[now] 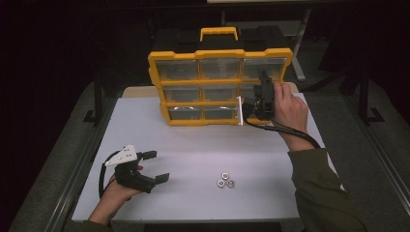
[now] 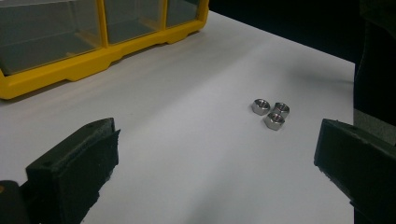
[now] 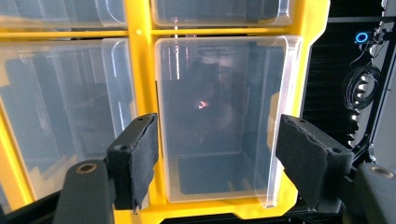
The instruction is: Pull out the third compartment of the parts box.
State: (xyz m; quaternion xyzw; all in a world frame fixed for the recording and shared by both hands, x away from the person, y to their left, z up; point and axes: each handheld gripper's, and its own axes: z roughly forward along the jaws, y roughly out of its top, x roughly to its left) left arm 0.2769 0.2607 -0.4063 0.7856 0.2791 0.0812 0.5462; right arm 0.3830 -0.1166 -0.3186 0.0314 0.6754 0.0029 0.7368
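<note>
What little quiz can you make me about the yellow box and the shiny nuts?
1. How many nuts lie on the table?
2. True or false: the left gripper holds a nut.
3. Which is the right gripper at: A the yellow organizer, B the nuts, C the table edge?

Key: 1. Three, touching in a cluster. 2. False; its jaws stand open and empty. 3. A; its jaws straddle a clear drawer.

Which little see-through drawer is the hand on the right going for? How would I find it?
Find the big yellow organizer standing upright at the back of the white table. It holds three rows of clear drawers; look at the right-hand end. The drawer there sits between the open jaws of the right gripper, and unlike its neighbours it is pulled out a little from the yellow frame.
</note>
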